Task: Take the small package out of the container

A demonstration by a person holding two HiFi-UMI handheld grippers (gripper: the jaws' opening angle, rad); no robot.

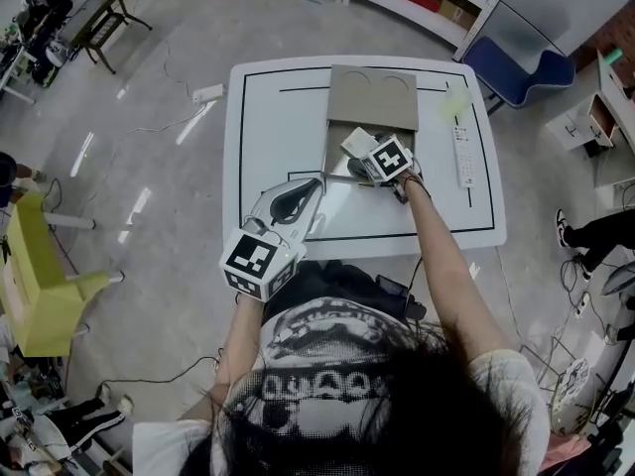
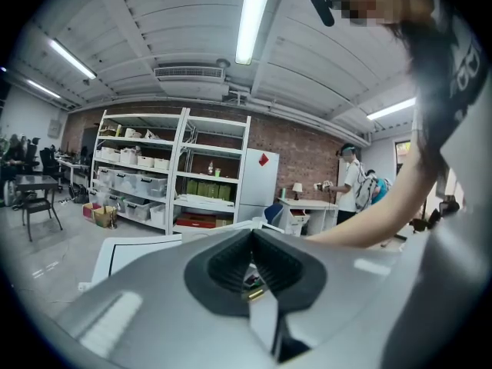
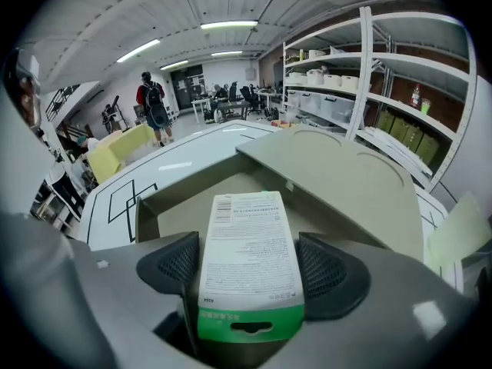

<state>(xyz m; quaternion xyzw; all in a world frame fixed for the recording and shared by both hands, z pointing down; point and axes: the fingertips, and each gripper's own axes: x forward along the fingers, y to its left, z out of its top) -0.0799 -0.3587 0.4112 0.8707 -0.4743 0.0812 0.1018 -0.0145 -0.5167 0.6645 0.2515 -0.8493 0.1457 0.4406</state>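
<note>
An open brown cardboard box (image 1: 339, 157) lies in the middle of the white table (image 1: 268, 117), its lid (image 1: 372, 97) folded back on the far side. The small package (image 1: 355, 143), white with a green end (image 3: 247, 264), lies between the pads of my right gripper (image 1: 365, 159) at the box's near edge. Its far end points over the box floor (image 3: 184, 210). The right jaws stand wide on either side of it, and I see no pressing. My left gripper (image 1: 316, 188) hovers at the table's front left of the box, jaws shut (image 2: 252, 283) and holding nothing.
A white remote-like bar (image 1: 462, 153) and a pale green sheet (image 1: 456, 102) lie on the table's right side. A black line frames the tabletop. A yellow chair (image 1: 35, 276) stands on the floor to the left, and a blue seat (image 1: 521, 72) behind the table.
</note>
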